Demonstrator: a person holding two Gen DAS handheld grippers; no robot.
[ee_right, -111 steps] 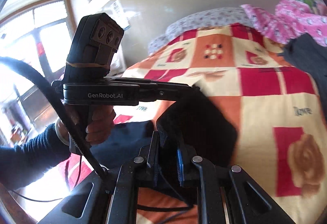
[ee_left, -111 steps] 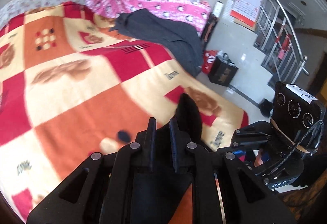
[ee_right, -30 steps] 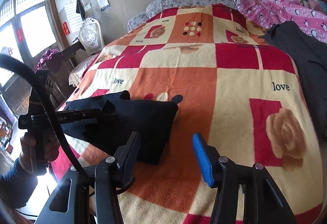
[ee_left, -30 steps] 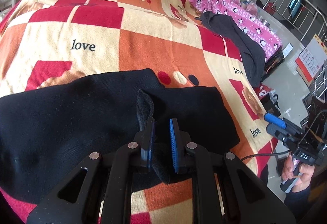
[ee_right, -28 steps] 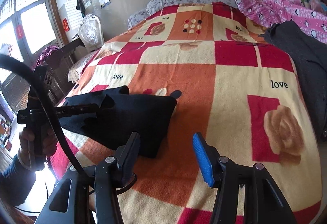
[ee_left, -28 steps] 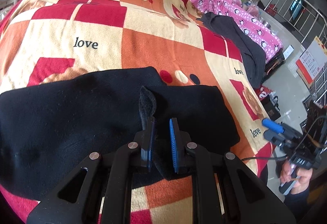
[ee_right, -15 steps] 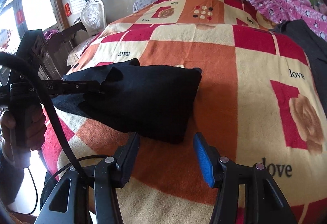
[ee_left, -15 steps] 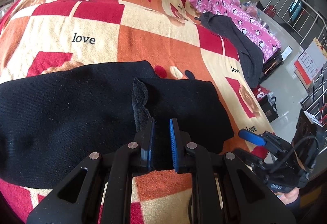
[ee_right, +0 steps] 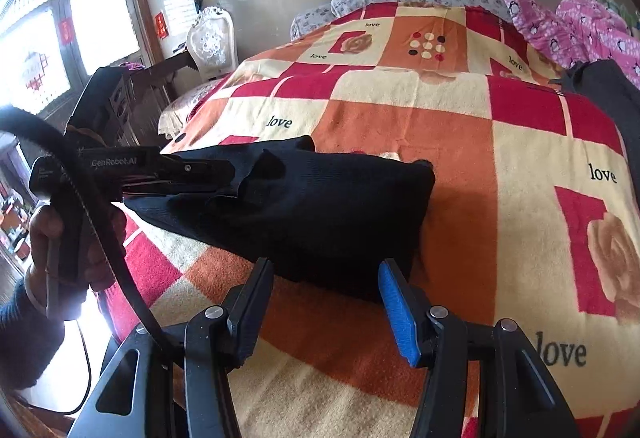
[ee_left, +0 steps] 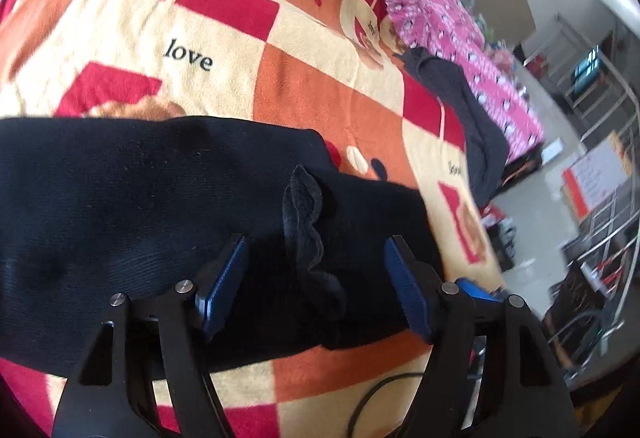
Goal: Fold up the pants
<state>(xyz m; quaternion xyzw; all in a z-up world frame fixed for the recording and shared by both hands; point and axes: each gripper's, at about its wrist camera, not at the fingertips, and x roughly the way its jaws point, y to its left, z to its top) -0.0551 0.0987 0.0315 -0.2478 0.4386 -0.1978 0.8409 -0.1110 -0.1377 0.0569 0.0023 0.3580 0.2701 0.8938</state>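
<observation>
A: Jaws first; the left gripper [ee_left: 316,278] has just been opening and now stands wide, its blue pads [ee_left: 222,284] either side of a ruffled ridge of cloth without pressing on it; the right gripper [ee_right: 326,308] is about half open with nothing between its jaws, poised just short of the bundle's near edge.

B: Where are the pants?

A: The black knitted pants [ee_left: 140,206] lie folded over on the orange, red and cream checked blanket [ee_right: 500,174], close to the near edge of the bed; one layer sits on another, and the released edge [ee_left: 304,226] stands up crumpled along the top.

B: So which step is this?

A: I judge a fold just laid and let go; the next move likely calls for flattening that ridge or taking the short end for another fold, gripping both layers together so the lower one does not drag.

B: Anything beyond?

A: A dark grey garment [ee_left: 472,118] drapes off the far side of the bed; behind it a pink patterned quilt [ee_left: 472,38]; neither touches the pants.
</observation>
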